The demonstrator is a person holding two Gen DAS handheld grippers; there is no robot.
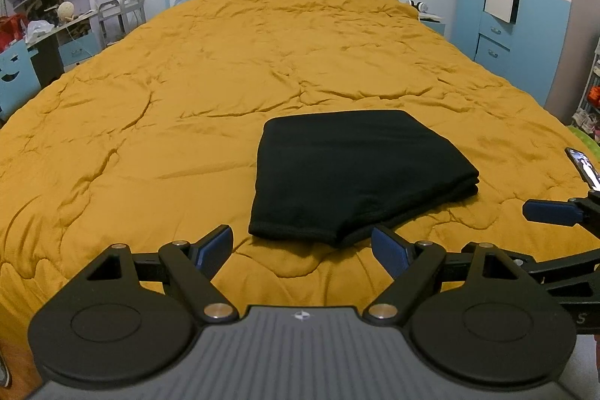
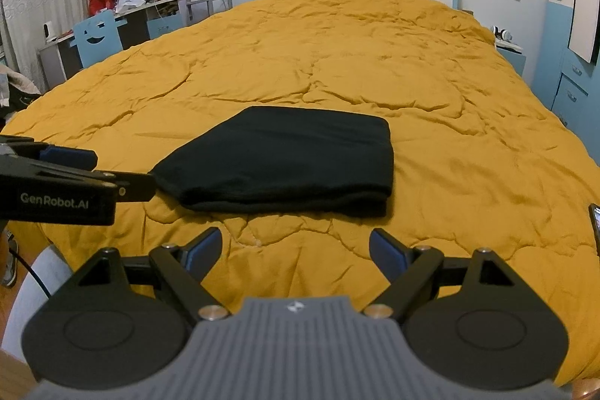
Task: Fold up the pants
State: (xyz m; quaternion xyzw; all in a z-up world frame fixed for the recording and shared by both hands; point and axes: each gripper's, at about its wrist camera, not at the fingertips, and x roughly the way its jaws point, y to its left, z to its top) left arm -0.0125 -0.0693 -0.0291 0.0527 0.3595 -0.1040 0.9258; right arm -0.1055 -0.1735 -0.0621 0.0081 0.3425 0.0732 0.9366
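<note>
The black pants (image 1: 356,171) lie folded into a compact stack on the mustard-yellow quilt (image 1: 225,81), near the bed's front edge. They also show in the right wrist view (image 2: 292,164). My left gripper (image 1: 302,248) is open and empty, just in front of the stack's near edge. My right gripper (image 2: 294,250) is open and empty, a short way in front of the stack. The right gripper's blue pad shows at the right edge of the left wrist view (image 1: 551,210). The left gripper's body shows at the left of the right wrist view (image 2: 60,182).
The quilt (image 2: 412,81) covers the whole bed. A phone (image 1: 583,167) lies at the bed's right edge. A desk with shelves and a blue chair (image 2: 97,36) stand to the left. A blue wardrobe (image 1: 525,6) stands to the right, beyond the bed.
</note>
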